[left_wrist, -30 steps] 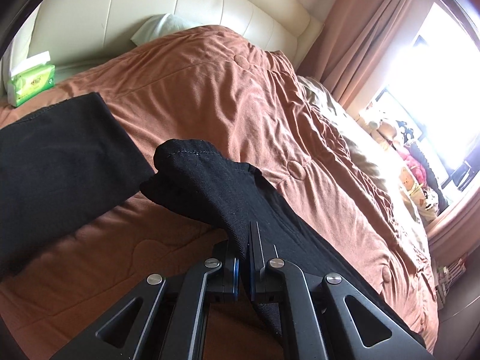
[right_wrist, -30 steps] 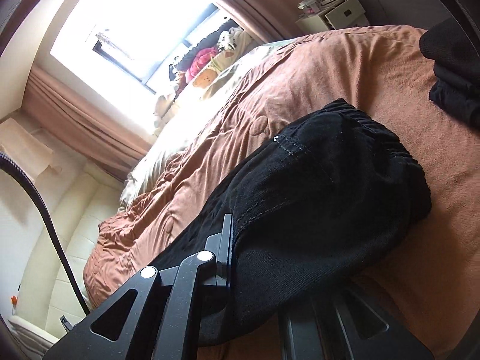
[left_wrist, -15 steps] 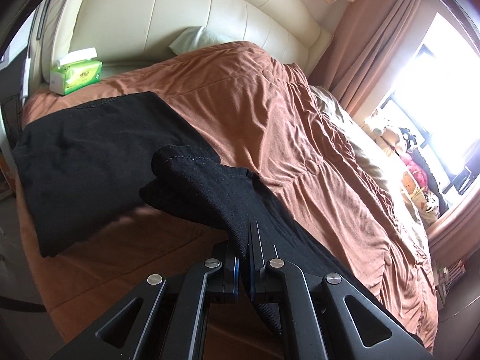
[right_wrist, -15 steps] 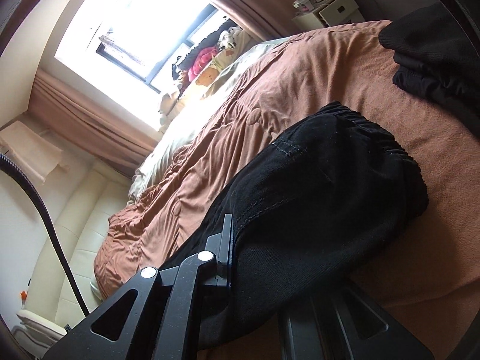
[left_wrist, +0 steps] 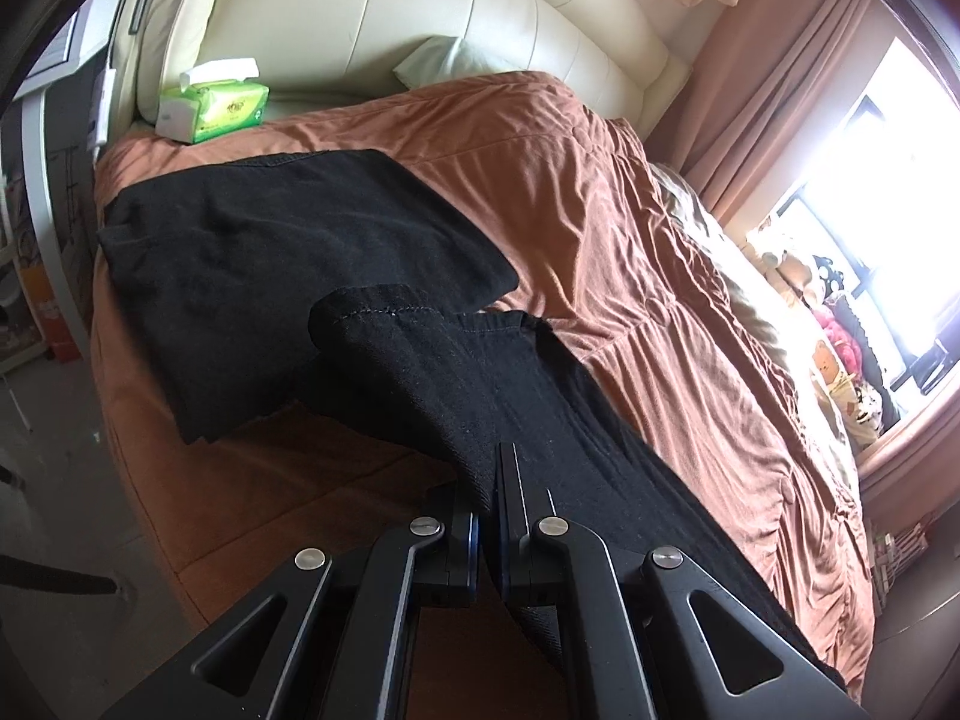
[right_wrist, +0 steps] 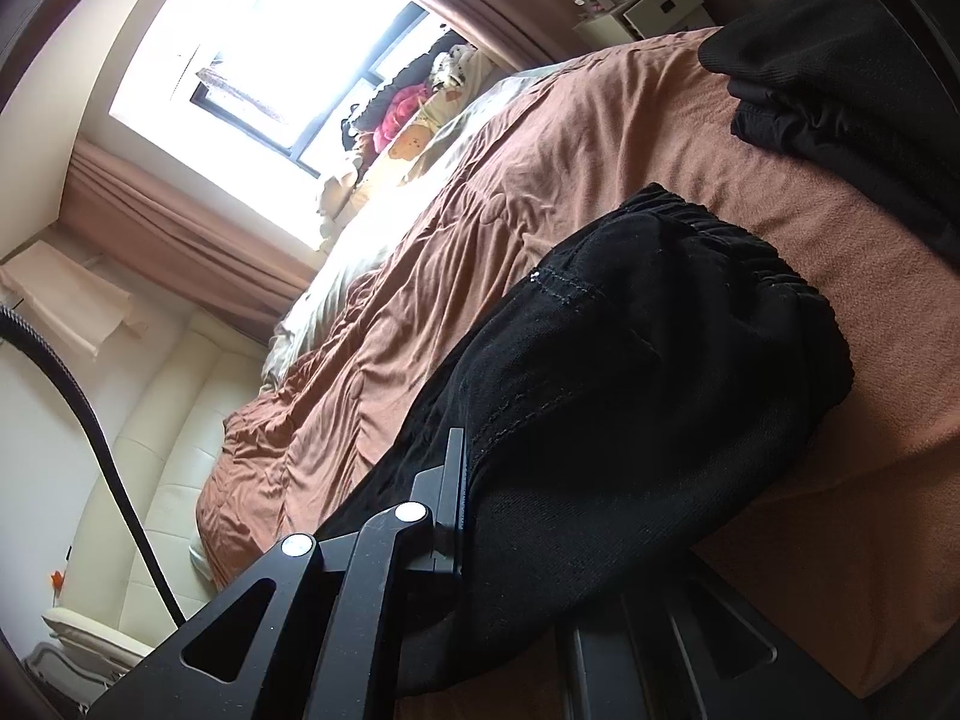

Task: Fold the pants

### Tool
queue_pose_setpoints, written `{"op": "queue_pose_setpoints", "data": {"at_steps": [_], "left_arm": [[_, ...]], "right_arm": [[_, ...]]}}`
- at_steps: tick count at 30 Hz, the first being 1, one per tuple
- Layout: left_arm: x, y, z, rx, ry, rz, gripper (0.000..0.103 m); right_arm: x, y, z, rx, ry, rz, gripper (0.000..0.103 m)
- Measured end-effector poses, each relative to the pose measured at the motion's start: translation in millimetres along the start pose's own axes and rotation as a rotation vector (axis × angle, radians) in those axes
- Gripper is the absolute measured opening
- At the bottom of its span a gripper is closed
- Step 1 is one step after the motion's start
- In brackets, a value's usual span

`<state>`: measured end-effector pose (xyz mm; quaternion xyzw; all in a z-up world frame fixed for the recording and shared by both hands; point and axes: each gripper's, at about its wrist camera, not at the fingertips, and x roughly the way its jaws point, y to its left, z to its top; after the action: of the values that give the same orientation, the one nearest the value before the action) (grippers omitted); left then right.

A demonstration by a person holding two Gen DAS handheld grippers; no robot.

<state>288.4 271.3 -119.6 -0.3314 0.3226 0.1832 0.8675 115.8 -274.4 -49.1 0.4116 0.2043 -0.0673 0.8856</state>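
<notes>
Black pants [left_wrist: 456, 384] hang lifted over a brown quilt [left_wrist: 600, 228] on a bed. My left gripper [left_wrist: 489, 480] is shut on a fold of the pants, with the hem end drooping ahead of it. In the right wrist view my right gripper [right_wrist: 474, 480] is shut on the pants [right_wrist: 630, 372], whose gathered waistband [right_wrist: 750, 252] bulges forward and hides the right finger. A flat folded black garment [left_wrist: 288, 276] lies on the quilt just beyond the left gripper.
A green tissue pack [left_wrist: 210, 102] sits by the cream headboard [left_wrist: 420, 18]. A stack of dark folded clothes [right_wrist: 840, 96] lies at the bed's far corner. The bed edge and floor [left_wrist: 66, 480] are at the left. Soft toys [left_wrist: 834, 324] line the window sill.
Both grippers have carried the pants sideways across the bed. The folded black garment and bed edge have slid into the left view; the dark clothes stack has come closer in the right view.
</notes>
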Motion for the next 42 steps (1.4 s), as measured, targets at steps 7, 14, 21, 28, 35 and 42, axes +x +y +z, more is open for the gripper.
{"op": "queue_pose_setpoints", "data": {"at_steps": [7, 14, 21, 28, 35, 42], "left_arm": [[28.8, 41.5, -26.1, -0.021, 0.168, 0.091, 0.029], [3.9, 39.6, -33.8, 0.081, 0.132, 0.124, 0.046], [-11.4, 22.5, -34.4, 0.154, 0.104, 0.104, 0.060], [-17.0, -8.7, -40.8, 0.243, 0.106, 0.080, 0.065], [-19.8, -36.9, -46.4, 0.328, 0.089, 0.075, 0.076], [-18.1, -56.3, -47.9, 0.361, 0.097, 0.067, 0.076]], "right_arm": [[11.4, -17.8, -12.7, 0.032, 0.141, -0.078, 0.014], [-5.8, -5.9, -17.9, -0.051, 0.139, -0.130, 0.043], [-25.8, 27.0, -25.8, -0.162, 0.143, -0.218, 0.064], [-25.3, 65.6, -35.4, -0.278, 0.152, -0.319, 0.073], [-12.8, 94.6, -39.5, -0.344, 0.158, -0.393, 0.076], [1.5, 106.9, -39.3, -0.379, 0.147, -0.416, 0.076]]}}
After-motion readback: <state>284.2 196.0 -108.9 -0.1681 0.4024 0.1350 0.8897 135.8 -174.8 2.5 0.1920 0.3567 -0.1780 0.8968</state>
